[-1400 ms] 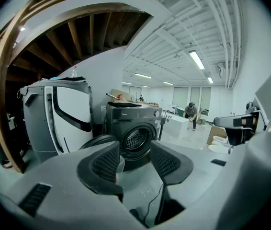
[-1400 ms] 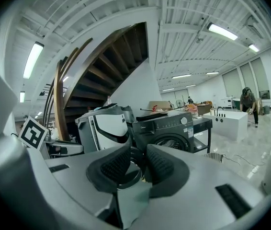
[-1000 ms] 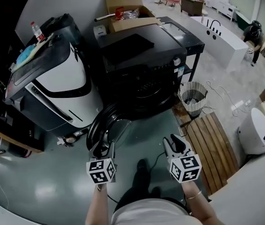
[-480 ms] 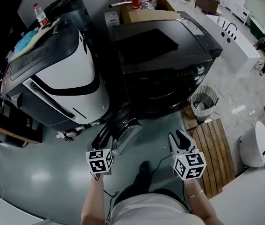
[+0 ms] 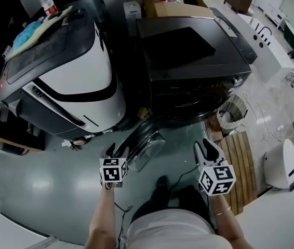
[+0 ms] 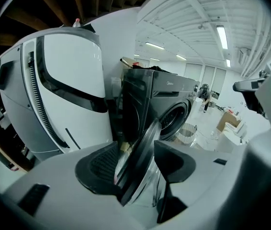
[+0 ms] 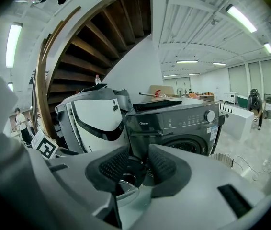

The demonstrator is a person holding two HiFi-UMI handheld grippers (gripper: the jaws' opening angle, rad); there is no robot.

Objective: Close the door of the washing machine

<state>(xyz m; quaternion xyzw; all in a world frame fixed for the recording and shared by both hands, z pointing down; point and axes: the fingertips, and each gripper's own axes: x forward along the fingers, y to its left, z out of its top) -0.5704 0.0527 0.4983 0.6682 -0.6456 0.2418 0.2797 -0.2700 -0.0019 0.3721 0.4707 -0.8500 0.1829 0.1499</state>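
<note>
The black front-loading washing machine (image 5: 188,51) stands ahead with its round door (image 5: 146,148) swung out toward me. My left gripper (image 5: 115,152) is at the door's outer edge. In the left gripper view the door's dark rim (image 6: 147,143) runs slantwise between the pads of that gripper (image 6: 138,157), whose jaws are opening with a gap on the right side. The drum opening (image 6: 176,119) shows behind. To the door's right my right gripper (image 5: 209,148) is open and holds nothing. The right gripper view looks past that gripper (image 7: 138,162) at the machine's front (image 7: 183,119).
A large white-and-black machine (image 5: 79,71) stands close on the left, with a bottle (image 5: 47,1) on top. A wire basket (image 5: 230,115) and a slatted wooden platform (image 5: 240,160) lie to the right. A cardboard box (image 5: 173,7) sits behind. My shoe (image 5: 161,183) is below the door.
My head and both grippers have come forward toward the washing machine. The left gripper has stayed at the door's outer rim, and the door now looks more edge-on.
</note>
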